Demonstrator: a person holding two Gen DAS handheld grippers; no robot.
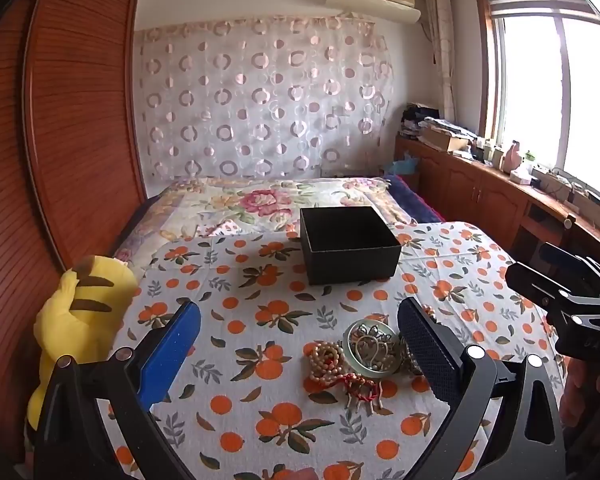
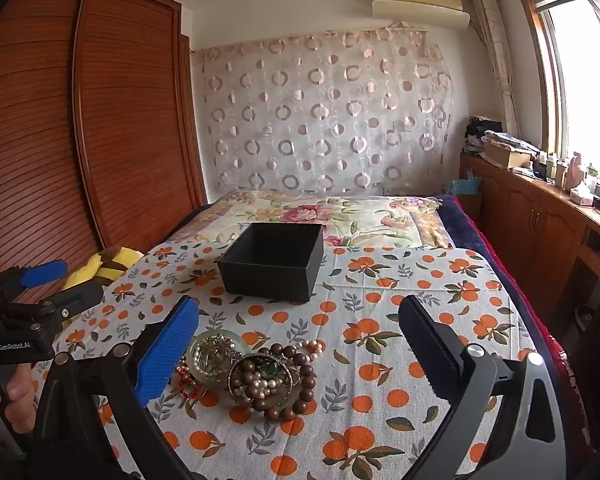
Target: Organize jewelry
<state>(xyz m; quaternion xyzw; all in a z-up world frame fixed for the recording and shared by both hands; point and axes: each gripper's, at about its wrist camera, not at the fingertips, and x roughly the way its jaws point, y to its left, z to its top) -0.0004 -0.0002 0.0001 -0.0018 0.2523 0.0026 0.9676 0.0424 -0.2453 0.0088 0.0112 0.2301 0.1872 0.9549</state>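
Both jaws stand wide and empty over the orange-print desk (image 2: 420,280). The left hand-held gripper (image 1: 300,344) hangs above the jewelry heap (image 1: 360,360), which lies on the cloth nearer than the empty black box (image 1: 348,244). The right hand-held gripper (image 2: 300,344) frames that heap too, brown bead bracelet (image 2: 296,392) foremost. The pieces look tangled, so the smart play is probably one loose outer piece, pinched low and lifted slowly before carrying to the box.
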